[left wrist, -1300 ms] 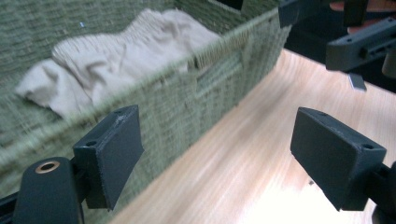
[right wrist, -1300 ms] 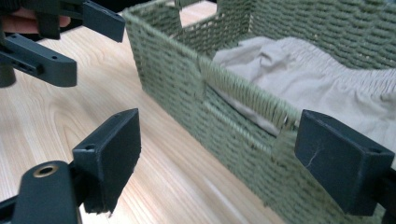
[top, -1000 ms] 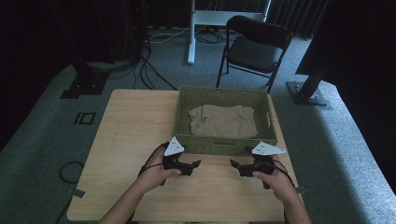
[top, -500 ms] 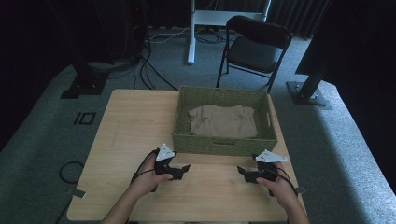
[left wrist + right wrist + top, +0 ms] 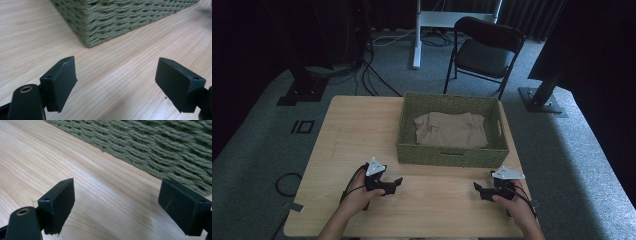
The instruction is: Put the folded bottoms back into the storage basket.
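A light wooden desk (image 5: 352,130) stands on grey carpet, with a dark folding chair (image 5: 484,50) well behind its far edge and black cables trailing across the floor to the far left. On the right half of the desk sits a green woven basket (image 5: 449,155), its long side running across the desk, and a folded tan cloth (image 5: 451,130) lies flat inside it, covering most of the bottom. Two forearms come in from the near edge, each hand wrapped around a black gripper resting low over the bare wood in front of the basket. The left gripper (image 5: 394,184) sits near the basket's front left corner and points roughly to the right; the right gripper (image 5: 478,189) sits near the front right corner and points to the left, so the two face each other, well apart. In the left gripper view the jaws stand wide with nothing between them, bare wood grain below and the basket's woven corner (image 5: 100,25) just ahead. In the right gripper view the jaws also stand wide and empty, with the basket's front wall (image 5: 155,147) running across the top of the view, close ahead of them. A grey three-cornered plate tops each gripper.
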Demonstrator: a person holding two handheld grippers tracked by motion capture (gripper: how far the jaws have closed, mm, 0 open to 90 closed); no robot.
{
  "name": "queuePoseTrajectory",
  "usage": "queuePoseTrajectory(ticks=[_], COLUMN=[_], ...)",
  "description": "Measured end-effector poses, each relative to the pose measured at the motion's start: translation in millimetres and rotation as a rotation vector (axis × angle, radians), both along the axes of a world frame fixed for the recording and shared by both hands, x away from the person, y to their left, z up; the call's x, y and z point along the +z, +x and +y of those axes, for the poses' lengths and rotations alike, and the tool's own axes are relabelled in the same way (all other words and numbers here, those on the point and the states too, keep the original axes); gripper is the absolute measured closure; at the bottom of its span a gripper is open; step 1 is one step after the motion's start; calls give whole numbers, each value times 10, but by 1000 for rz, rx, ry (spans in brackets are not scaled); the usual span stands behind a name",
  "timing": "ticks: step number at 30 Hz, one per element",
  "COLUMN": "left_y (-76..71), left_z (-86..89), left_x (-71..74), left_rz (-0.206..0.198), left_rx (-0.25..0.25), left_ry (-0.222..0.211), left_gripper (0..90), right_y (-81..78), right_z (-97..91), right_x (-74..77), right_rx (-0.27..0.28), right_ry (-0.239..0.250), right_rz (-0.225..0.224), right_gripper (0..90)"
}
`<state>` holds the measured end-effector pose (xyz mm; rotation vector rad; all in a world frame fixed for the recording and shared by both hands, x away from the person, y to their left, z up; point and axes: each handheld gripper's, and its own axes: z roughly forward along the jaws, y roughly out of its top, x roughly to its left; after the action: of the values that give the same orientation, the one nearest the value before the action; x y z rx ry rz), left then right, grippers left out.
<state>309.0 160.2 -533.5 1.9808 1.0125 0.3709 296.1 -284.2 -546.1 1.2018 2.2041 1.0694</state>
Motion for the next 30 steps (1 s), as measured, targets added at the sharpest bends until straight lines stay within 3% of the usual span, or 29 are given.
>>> queuePoseTrajectory(ticks=[14,24,30], left_y=[-93,-124,-140], left_z=[351,549,601], left_x=[-89,-143,-176], left_rz=[19,41,72], left_rx=[101,198,225], left_ry=[12,23,28], left_gripper=[181,181,181], right_y=[-120,-185,-175], right_z=[-149,-250,-280], right_x=[-42,-111,-117], right_rx=[-66,-127,-167], right_ry=[-7,-76,-35], right_rz=[17,32,73], right_gripper=[134,135,133])
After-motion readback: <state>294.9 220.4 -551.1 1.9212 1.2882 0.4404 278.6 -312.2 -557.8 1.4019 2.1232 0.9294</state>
